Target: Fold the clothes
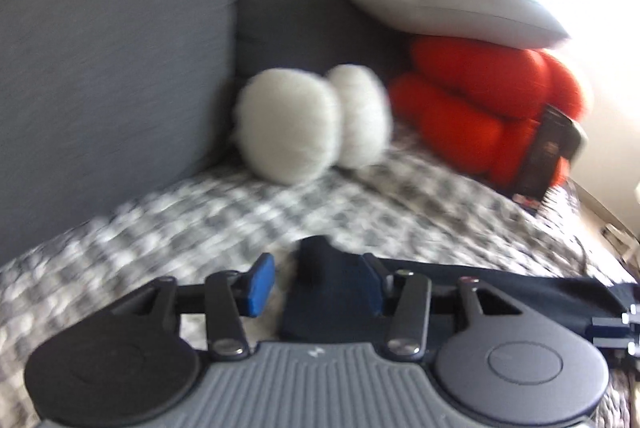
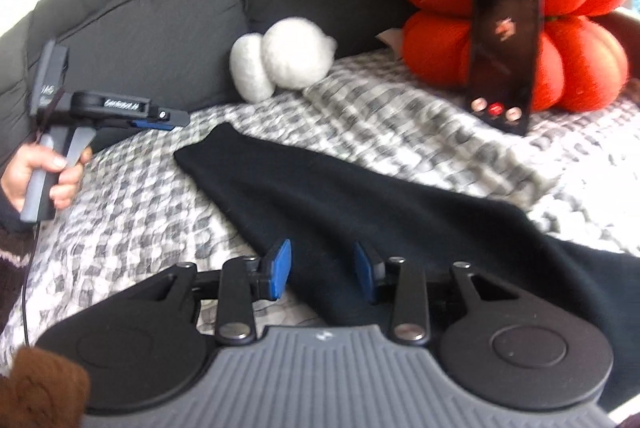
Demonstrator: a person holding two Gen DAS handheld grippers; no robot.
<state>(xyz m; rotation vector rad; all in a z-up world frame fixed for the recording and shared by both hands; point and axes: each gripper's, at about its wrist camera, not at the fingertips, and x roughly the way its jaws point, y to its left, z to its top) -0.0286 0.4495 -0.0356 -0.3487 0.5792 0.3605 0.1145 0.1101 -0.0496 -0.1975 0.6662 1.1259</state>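
Left wrist view, blurry. My left gripper (image 1: 316,284) sits low over the checkered blanket (image 1: 200,220). Jaws partly apart. A corner of the dark garment (image 1: 332,292) stands up in the gap, lying against the right-hand pad; left blue pad (image 1: 260,284) has a clear gap to the cloth. So I read it as not clamped, though blur makes the right-side contact hard to judge. The garment runs off right as a dark band toward the frame edge. Behind: grey sofa back (image 1: 112,68), two white fluffy cushions (image 1: 312,120) touching each other on the blanket, an orange knotted cushion (image 1: 480,100) just beside them, a pale pillow (image 1: 440,4) on top of the orange one, a black phone (image 1: 548,156) leaning on the orange cushion.

Right wrist view. My right gripper (image 2: 322,272) is above the near part of the dark garment (image 2: 360,196), jaws at a medium-narrow gap, blue pads (image 2: 280,268) both visible, nothing pinched between them; cloth lies under them. The garment is spread diagonally across the blanket (image 2: 120,208), narrow end pointing up-left, wide part running off right. My left gripper (image 2: 160,120) is seen side-on at far left, held by my hand (image 2: 44,176) above the blanket, apart from the garment's tip; can't tell its opening from here. The phone (image 2: 504,52) stands upright against the orange cushion (image 2: 440,28), screen lit. White cushions (image 2: 280,60) against the sofa back (image 2: 140,8).
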